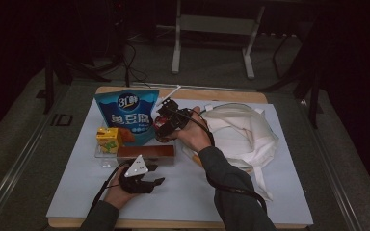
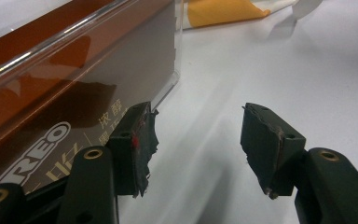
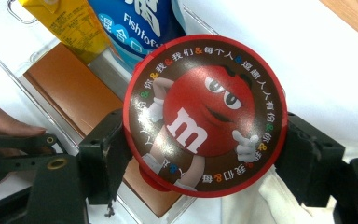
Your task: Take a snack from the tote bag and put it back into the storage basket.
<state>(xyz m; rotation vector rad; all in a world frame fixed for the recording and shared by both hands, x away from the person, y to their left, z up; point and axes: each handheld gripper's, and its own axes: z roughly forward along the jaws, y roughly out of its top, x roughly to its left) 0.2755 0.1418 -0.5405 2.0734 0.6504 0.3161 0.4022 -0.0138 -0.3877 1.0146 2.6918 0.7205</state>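
Observation:
My right gripper (image 3: 207,161) is shut on a round red M&M's container (image 3: 205,114), its jaws pressing on both sides below the printed lid. In the high view this gripper (image 1: 166,121) holds the container (image 1: 160,132) above the table's middle, next to the blue snack bag (image 1: 127,113). My left gripper (image 2: 196,144) is open with nothing between its jaws; a brown Oreo box (image 2: 51,93) in a clear tray lies just beside its left jaw. From above, the left gripper (image 1: 149,183) sits low at the front, just in front of the brown box (image 1: 145,153).
A yellow juice carton (image 1: 108,138) stands in the clear tray (image 1: 105,160) at the left. A white cloth bag (image 1: 243,132) lies crumpled at the right. A white sheet (image 1: 188,192) covers the table, bare at the front. A metal stand (image 1: 212,29) is beyond the table.

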